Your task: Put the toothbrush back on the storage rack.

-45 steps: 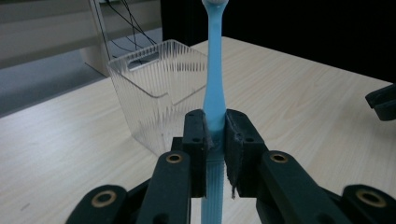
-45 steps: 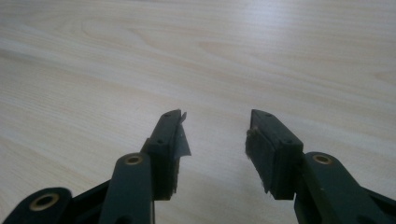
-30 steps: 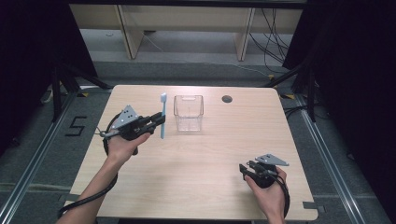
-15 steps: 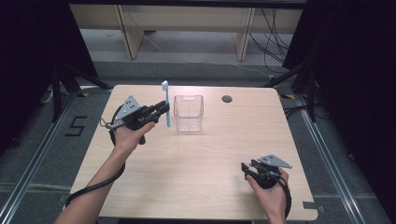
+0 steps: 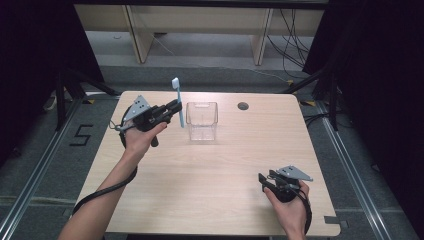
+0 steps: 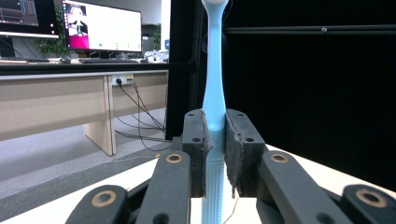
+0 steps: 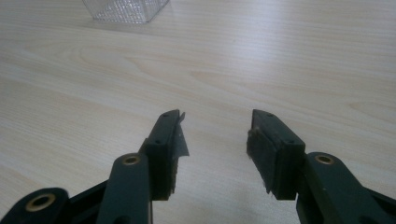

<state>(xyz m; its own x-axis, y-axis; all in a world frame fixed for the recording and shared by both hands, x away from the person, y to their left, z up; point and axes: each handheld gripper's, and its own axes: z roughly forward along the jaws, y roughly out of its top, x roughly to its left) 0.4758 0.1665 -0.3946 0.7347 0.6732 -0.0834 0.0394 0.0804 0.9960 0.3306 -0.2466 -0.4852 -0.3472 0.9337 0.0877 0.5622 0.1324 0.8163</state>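
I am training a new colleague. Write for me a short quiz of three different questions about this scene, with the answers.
1. True or false: the left gripper is shut on the toothbrush.
2. Which way does the toothbrush stand in the grip: upright with the brush head on top, or lying flat?
3. Multiple choice. The clear box on the table is: A) to the right of the toothbrush in the high view, B) between the right gripper's jaws, C) on the floor.

Key
1. True; both pads press on the handle.
2. Upright, head on top.
3. A. The right gripper rests open near the table's front edge, holding nothing.
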